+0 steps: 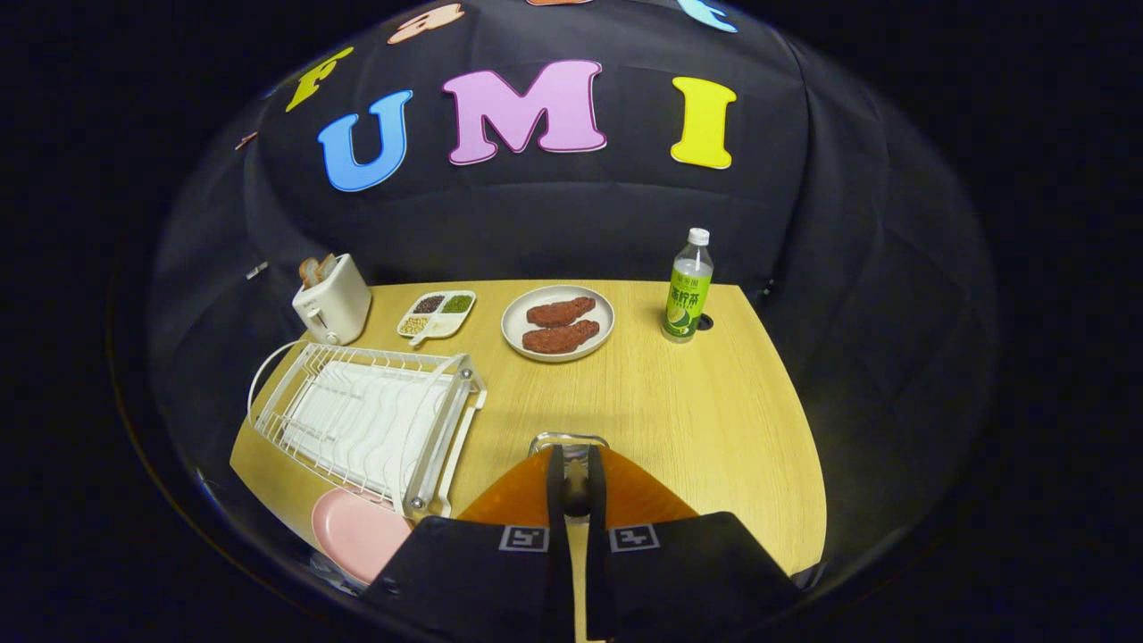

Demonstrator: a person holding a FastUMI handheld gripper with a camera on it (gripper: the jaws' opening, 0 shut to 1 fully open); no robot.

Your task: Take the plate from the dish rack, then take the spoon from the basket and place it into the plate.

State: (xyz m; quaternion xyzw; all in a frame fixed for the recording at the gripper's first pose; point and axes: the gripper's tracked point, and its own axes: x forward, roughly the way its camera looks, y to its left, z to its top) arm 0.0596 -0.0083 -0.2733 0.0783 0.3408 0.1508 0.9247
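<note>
Two fingers of the gripper (571, 487) stand pressed close together, clamped on the thin handle of what seems to be a metal spoon (569, 444), whose bright end pokes out just beyond the fingertips; the handle itself is mostly hidden between them. Beneath the fingers lies an orange, rounded object (638, 496), perhaps the basket, though its shape is hard to make out. At about eight o'clock from the fingertips, a pale pink plate (357, 534) lies flat on the light wooden table (696, 420), just beside the near end of the white wire dish rack (366, 424), which stretches off toward ten o'clock. Beyond the rack, near the table's far corner, stands a white toaster (332, 301) with bread slices in its slots. To its right rests a small white divided tray (438, 314) of beans. At twelve o'clock, well ahead of the fingers, a round white plate (558, 323) carries two reddish-brown patties. At one o'clock a green plastic bottle (688, 288) with a white cap stands upright.
</note>
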